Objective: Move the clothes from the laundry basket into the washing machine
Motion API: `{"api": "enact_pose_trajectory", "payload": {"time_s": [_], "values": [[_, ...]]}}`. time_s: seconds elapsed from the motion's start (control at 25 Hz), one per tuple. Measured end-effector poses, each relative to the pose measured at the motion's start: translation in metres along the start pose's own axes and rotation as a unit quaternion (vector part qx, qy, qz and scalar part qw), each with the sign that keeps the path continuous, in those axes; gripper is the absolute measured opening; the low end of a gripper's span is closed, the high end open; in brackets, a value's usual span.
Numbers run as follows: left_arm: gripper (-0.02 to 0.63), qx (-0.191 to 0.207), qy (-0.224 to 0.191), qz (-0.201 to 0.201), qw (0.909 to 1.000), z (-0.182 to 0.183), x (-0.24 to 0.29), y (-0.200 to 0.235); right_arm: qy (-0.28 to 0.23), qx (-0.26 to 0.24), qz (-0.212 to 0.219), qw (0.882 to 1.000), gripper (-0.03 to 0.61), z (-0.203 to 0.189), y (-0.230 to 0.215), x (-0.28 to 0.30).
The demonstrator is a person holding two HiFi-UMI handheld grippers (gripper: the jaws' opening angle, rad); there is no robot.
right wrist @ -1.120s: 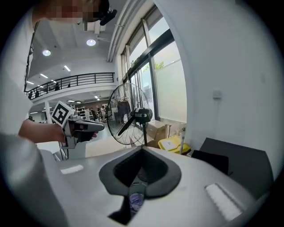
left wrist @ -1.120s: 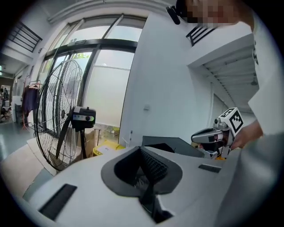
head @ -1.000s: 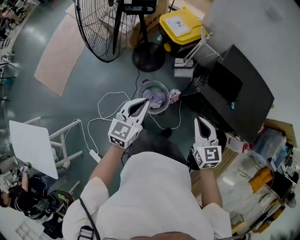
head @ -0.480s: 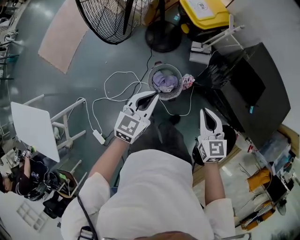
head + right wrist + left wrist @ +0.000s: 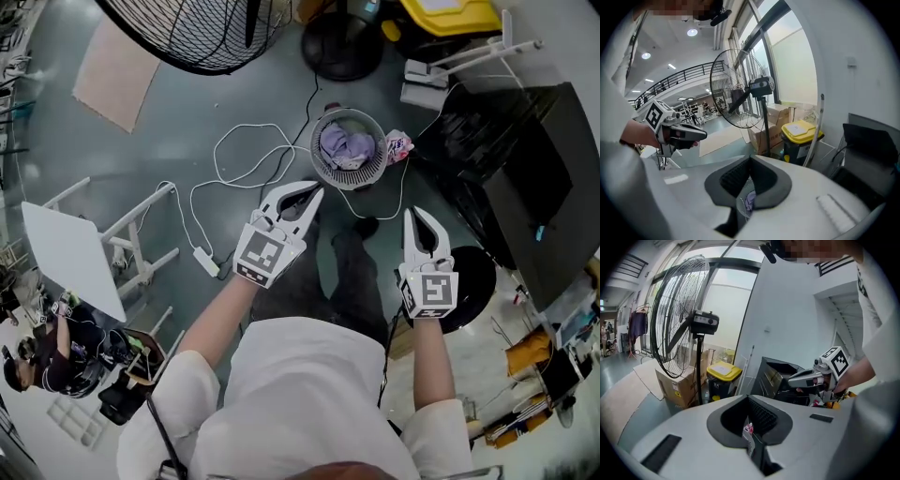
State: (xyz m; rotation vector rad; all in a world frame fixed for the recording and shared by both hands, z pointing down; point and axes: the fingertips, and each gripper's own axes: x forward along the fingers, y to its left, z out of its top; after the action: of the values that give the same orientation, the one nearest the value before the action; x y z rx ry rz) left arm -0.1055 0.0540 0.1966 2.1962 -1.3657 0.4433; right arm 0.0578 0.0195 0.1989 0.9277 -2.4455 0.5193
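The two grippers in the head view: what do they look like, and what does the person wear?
The left gripper and the right gripper are white, pointed shells with black inner lining. Each carries a cube with black-and-white square markers. The person wears a white short-sleeved shirt.

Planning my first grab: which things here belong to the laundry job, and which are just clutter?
Job: laundry basket, purple clothes inside, pink cloth beside it, black machine at right.
Clutter: standing fan, white cable, power strip, yellow bin, white board.

Soft lilac cloth in basket; glossy floor.
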Motion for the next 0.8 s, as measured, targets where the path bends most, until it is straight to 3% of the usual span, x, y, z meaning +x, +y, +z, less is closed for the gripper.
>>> {"api": "enact_pose_trajectory", "payload": {"time_s": [0.8], "values": [[0.006, -0.033, 0.043, 0.017, 0.9984, -0.208, 0.089, 0.073, 0.086, 0.02, 0.016, 0.996, 0.012, -0.212, -0.008, 0.171]]}}
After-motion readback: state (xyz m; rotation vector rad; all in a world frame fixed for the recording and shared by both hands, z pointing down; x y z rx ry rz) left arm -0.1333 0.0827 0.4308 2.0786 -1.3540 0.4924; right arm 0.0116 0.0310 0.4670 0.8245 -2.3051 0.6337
